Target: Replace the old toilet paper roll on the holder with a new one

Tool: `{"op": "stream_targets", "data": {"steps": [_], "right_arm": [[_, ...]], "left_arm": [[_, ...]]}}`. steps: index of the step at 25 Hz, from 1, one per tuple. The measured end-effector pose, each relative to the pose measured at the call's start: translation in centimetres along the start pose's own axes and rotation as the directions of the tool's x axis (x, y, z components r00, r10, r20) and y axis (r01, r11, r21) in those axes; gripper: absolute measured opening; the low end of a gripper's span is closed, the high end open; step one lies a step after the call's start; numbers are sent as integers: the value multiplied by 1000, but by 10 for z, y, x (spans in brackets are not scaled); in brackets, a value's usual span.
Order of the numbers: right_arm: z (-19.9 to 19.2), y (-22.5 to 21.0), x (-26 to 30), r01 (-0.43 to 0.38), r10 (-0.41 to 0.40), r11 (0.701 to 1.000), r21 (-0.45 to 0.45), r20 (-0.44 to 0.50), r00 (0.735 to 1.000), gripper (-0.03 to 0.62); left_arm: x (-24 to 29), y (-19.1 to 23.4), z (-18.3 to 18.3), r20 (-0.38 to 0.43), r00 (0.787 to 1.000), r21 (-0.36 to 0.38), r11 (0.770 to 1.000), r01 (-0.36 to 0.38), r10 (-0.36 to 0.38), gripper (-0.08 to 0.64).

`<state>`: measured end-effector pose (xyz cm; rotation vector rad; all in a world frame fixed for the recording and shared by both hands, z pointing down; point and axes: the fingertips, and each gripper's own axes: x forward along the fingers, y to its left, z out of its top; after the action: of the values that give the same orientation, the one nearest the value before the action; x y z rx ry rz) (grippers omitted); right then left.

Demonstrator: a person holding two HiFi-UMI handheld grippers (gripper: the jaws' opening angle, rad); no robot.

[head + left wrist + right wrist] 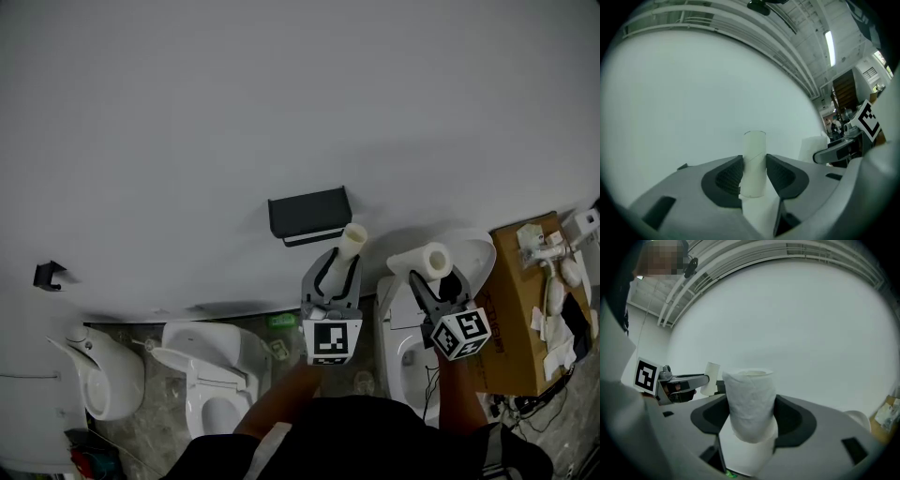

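A black paper holder (307,214) hangs on the white wall with nothing on it. Just below and to its right, my left gripper (339,265) is shut on an empty cardboard tube (352,240), which stands upright between the pads (730,177) in the left gripper view (754,145). My right gripper (434,284) is further right, shut on a full white toilet paper roll (424,260), which fills the right gripper view (750,397). In the right gripper view, the left gripper (683,380) with its tube (711,378) appears at the left.
A white toilet (212,377) and another white fixture (103,372) stand at the lower left. A third toilet (401,342) sits under the right gripper. A cardboard box (516,314) with white parts on it stands at the right. A small black bracket (49,275) is on the wall.
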<state>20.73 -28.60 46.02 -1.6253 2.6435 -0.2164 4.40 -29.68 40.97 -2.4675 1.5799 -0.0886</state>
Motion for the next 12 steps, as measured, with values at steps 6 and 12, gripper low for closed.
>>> {"op": "stream_targets", "data": {"steps": [6,12], "right_arm": [[-1,17,22,-44,44,999,19,5,999,285],[-12,25,46,-82,78,972,220,23,997,285]], "left_arm": [[-24,26,-14,-20,999,-35,998,-47,46,155],[-40,53,-26,-50,994,-75,992,-102,99,155]]}}
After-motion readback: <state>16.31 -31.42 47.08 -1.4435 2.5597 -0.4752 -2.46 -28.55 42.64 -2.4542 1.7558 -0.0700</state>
